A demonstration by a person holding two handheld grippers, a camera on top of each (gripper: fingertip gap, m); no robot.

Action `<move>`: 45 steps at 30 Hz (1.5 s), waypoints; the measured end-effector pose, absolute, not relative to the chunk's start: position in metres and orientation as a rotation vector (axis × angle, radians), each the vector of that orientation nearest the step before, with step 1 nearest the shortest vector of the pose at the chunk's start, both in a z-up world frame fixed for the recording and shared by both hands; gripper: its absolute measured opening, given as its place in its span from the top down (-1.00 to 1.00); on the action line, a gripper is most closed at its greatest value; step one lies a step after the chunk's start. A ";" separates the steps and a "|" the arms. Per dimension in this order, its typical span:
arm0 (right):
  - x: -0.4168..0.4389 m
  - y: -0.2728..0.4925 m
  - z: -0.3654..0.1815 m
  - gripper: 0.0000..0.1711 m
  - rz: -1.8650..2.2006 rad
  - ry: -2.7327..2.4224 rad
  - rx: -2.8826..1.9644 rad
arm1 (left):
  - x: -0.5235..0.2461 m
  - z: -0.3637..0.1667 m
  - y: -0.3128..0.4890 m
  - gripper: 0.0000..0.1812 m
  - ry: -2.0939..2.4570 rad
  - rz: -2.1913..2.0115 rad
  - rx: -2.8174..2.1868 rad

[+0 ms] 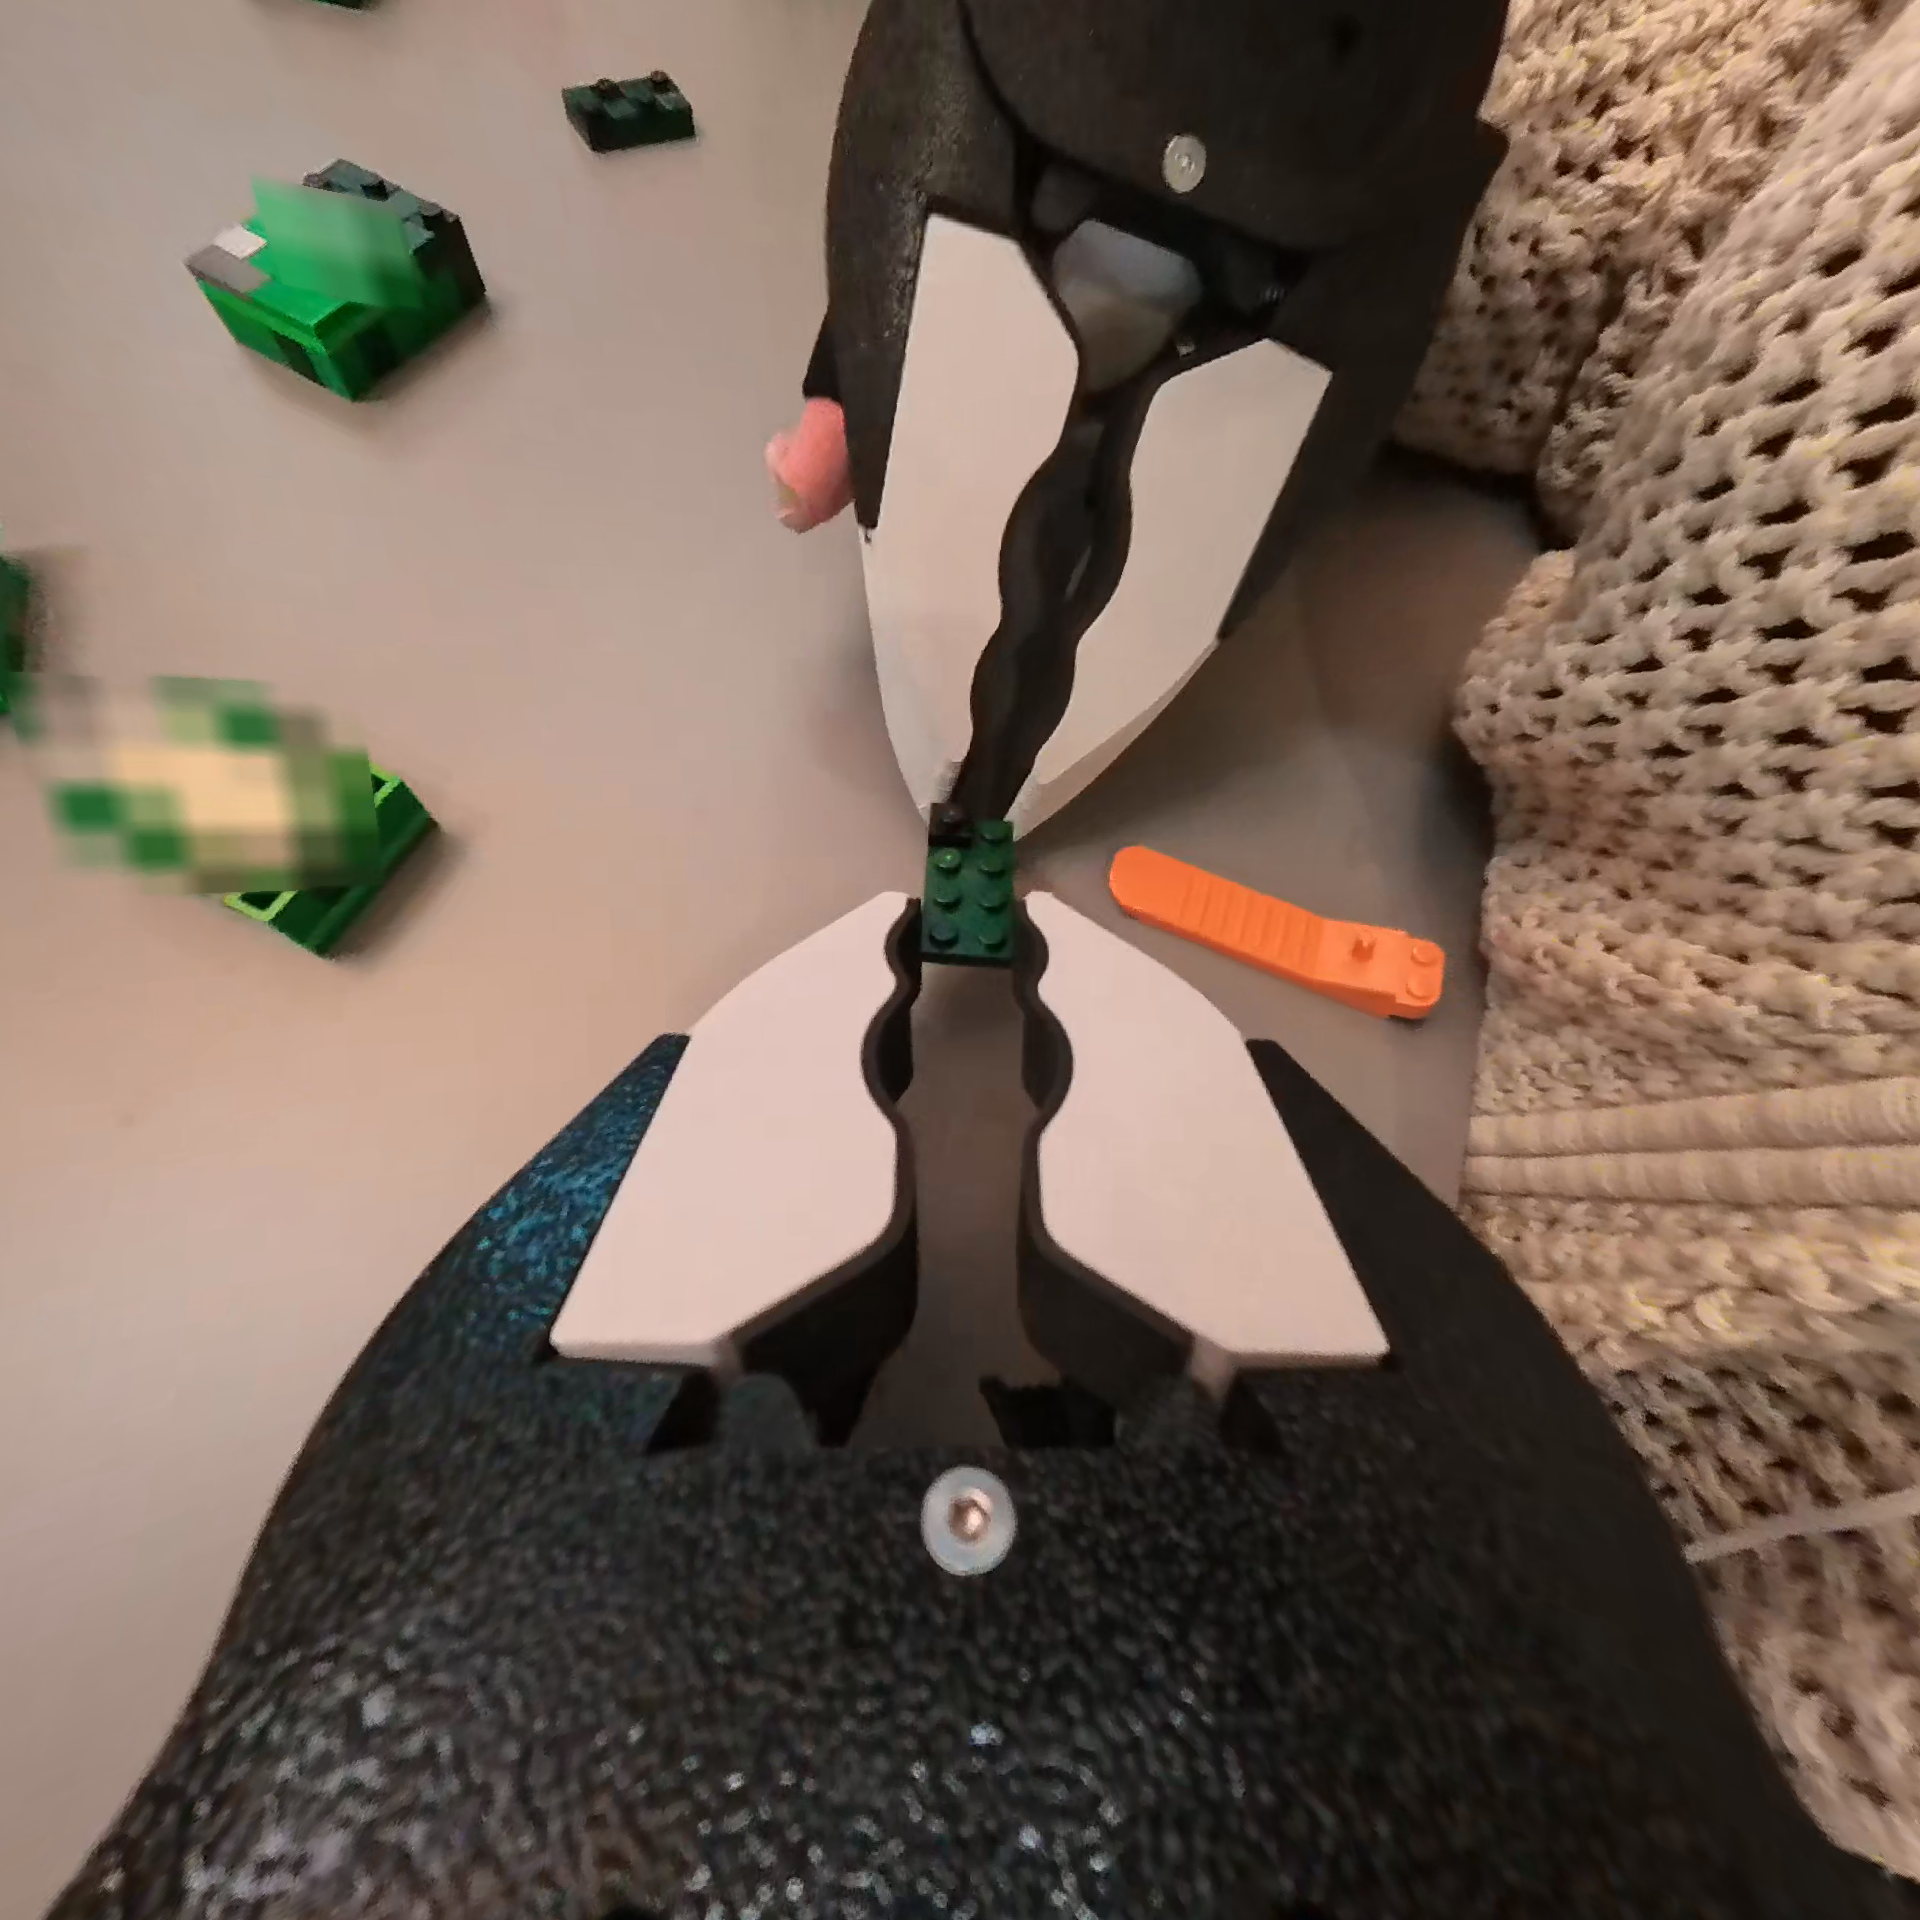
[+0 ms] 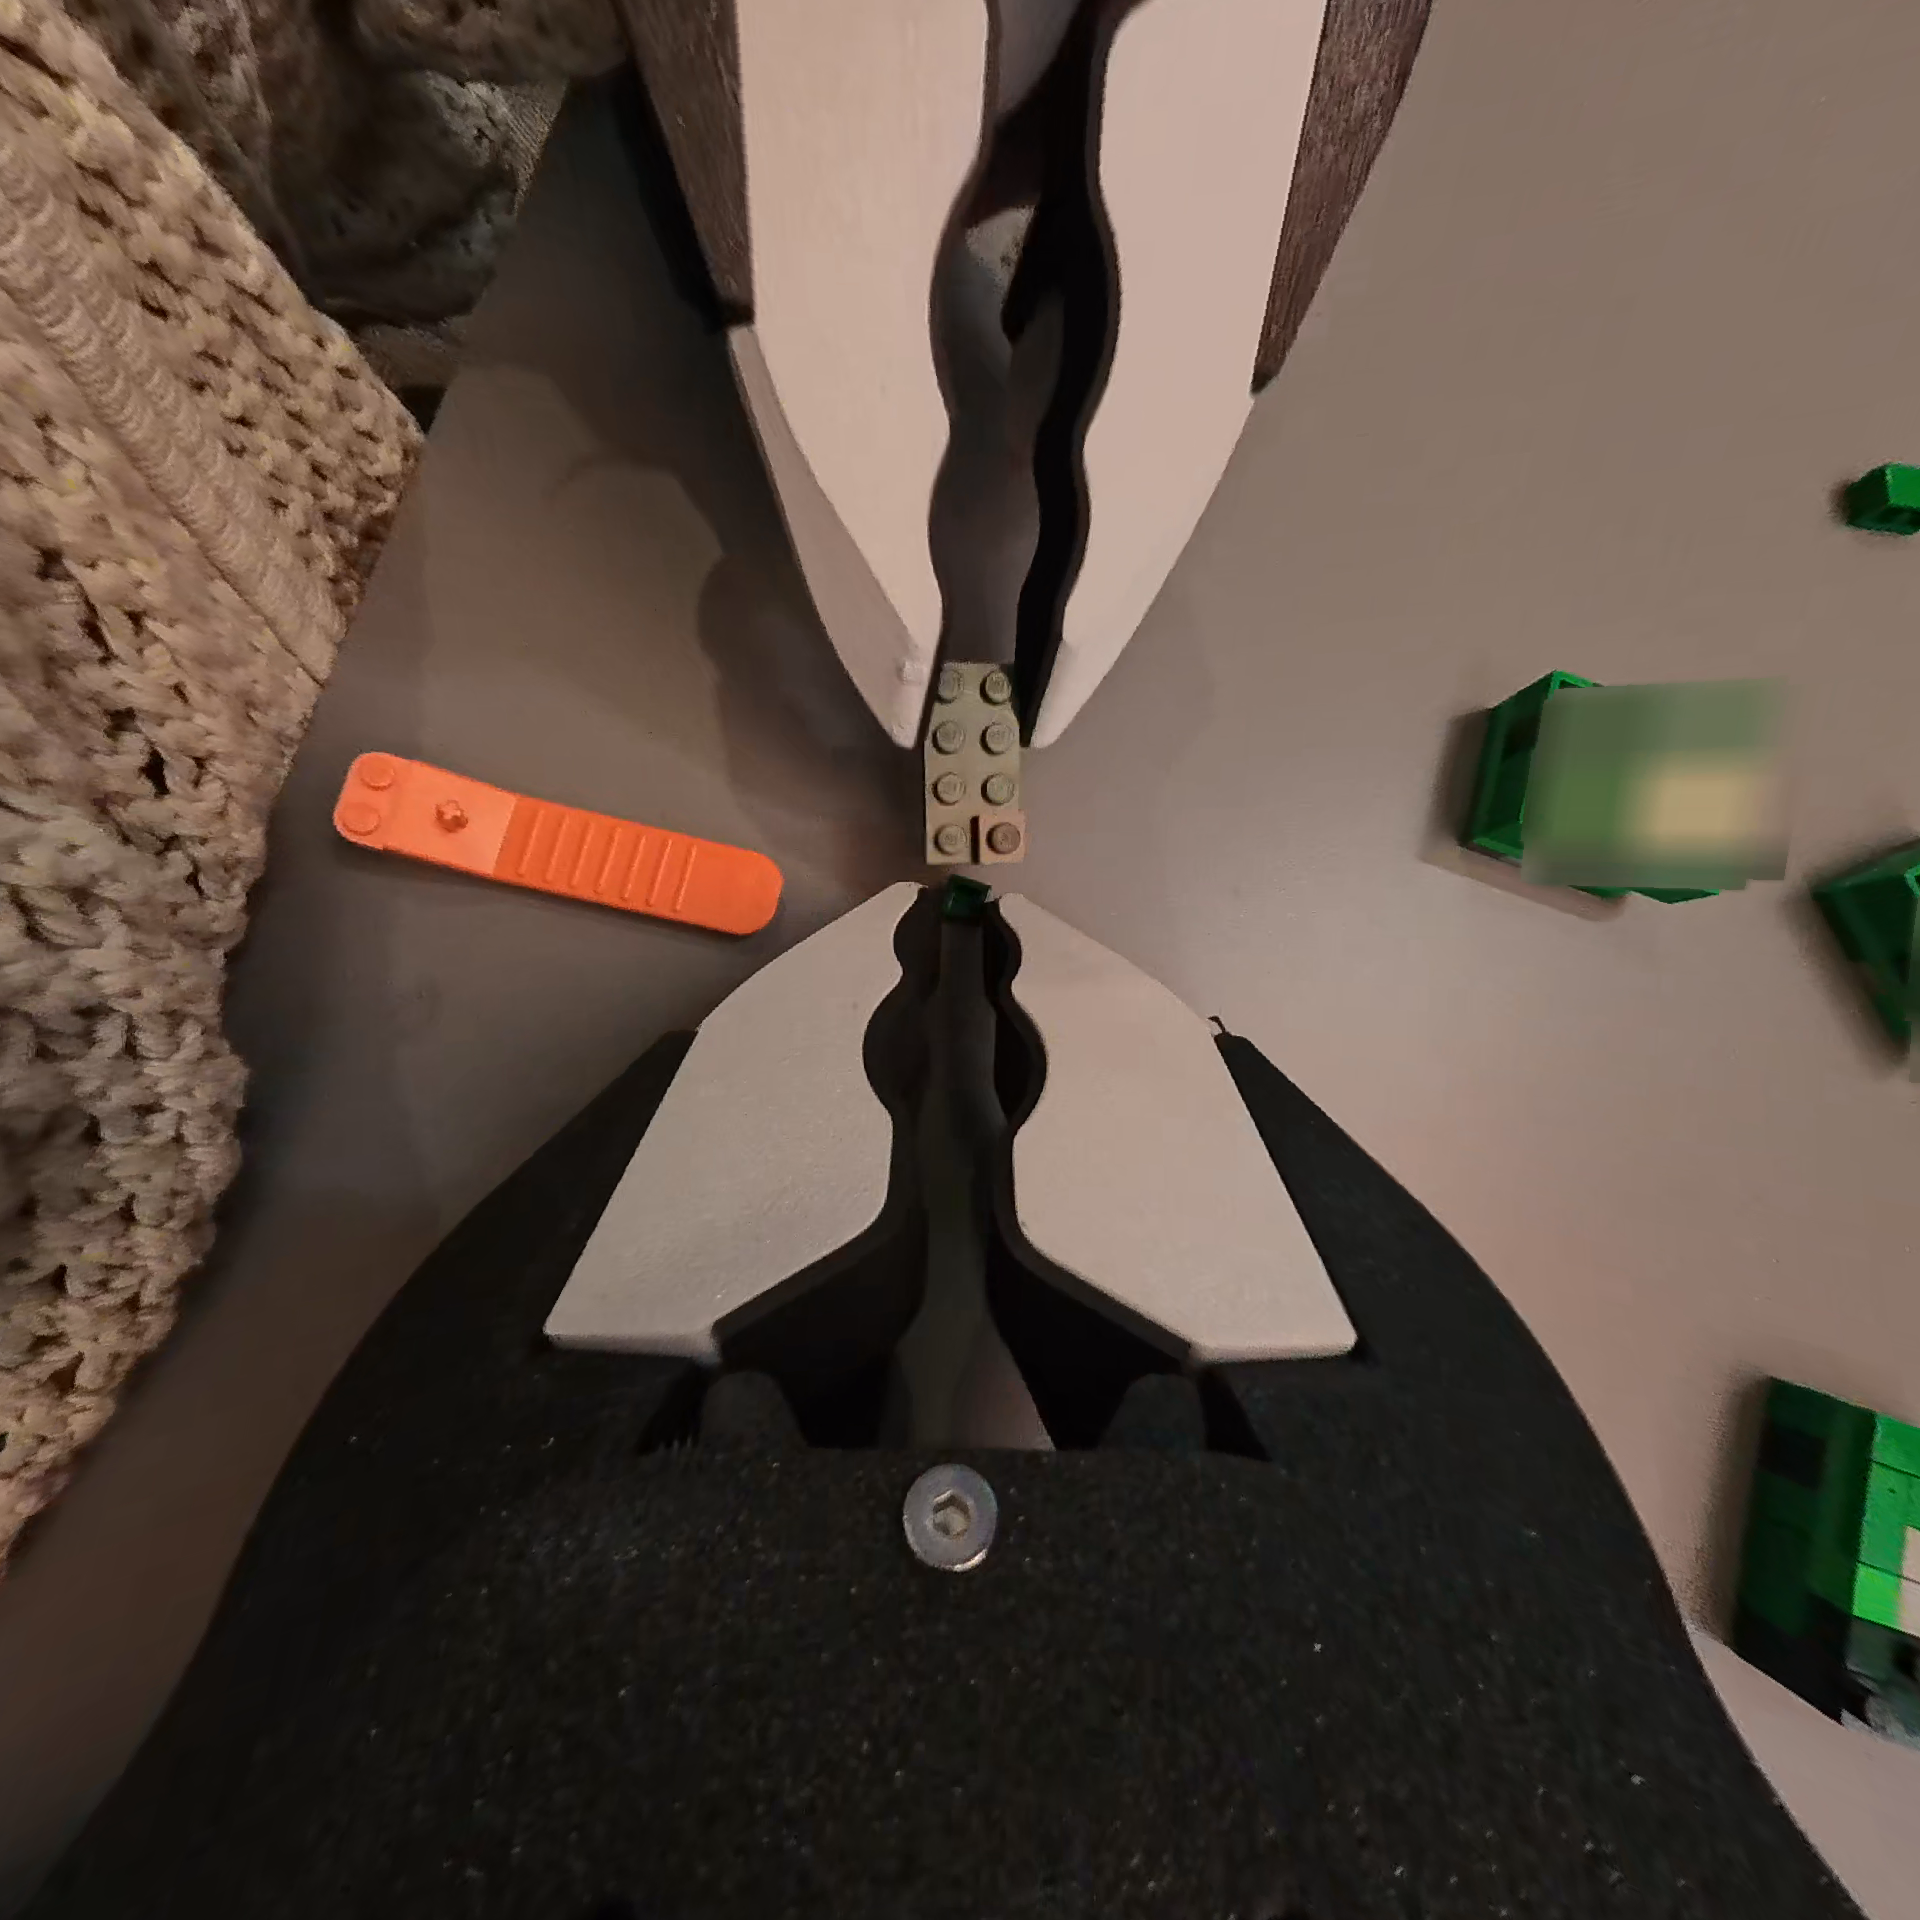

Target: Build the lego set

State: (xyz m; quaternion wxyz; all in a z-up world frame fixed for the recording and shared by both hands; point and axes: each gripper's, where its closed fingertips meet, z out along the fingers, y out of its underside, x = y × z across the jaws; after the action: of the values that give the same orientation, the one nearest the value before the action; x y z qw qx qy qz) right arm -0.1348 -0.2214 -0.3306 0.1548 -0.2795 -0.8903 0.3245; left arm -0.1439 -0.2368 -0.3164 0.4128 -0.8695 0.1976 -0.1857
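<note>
My left gripper [image 1: 966, 920] is shut on a dark green studded plate [image 1: 968, 902], gripped by its near end, studs up. The plate also shows in the right wrist view [image 2: 971, 764], greyish there, with a small brownish single-stud piece [image 2: 1003, 837] on its near corner. My right gripper [image 2: 961, 902] is shut on a small green piece [image 2: 963, 898] at its tips, just short of the plate's free end. In the left wrist view the right gripper [image 1: 971, 816] comes in from the top, tip to tip with the left one. In the right wrist view the left gripper [image 2: 977, 707] comes in from the top.
An orange brick separator [image 1: 1278, 935] [image 2: 556, 844] lies on the grey table beside the grippers. Green brick assemblies [image 1: 338, 291] [image 2: 1839, 1507] and a small dark brick [image 1: 629, 109] lie farther out. A knitted beige fabric [image 1: 1683, 727] [image 2: 135, 623] borders one side. Less than 4 cm separates the two grippers' tips.
</note>
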 end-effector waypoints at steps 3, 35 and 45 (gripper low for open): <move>-0.135 -0.223 -0.326 0.91 0.940 -2.541 -0.787 | -0.145 -0.320 -0.235 0.83 0.502 -0.459 -2.200; -0.072 -0.130 -0.335 0.71 -0.113 -3.059 -1.208 | -0.156 -0.308 -0.240 0.83 0.467 -0.421 -2.172; -0.063 -0.114 -0.309 0.74 0.874 -2.264 -1.366 | -0.137 -0.296 -0.224 0.83 0.477 -0.515 -2.070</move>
State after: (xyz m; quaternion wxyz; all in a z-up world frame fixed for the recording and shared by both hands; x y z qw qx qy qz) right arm -0.0632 -0.1141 -0.3089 0.1772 -0.4828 -0.8001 0.3090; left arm -0.1374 -0.2237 -0.2959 0.4597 -0.8410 0.1938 -0.2092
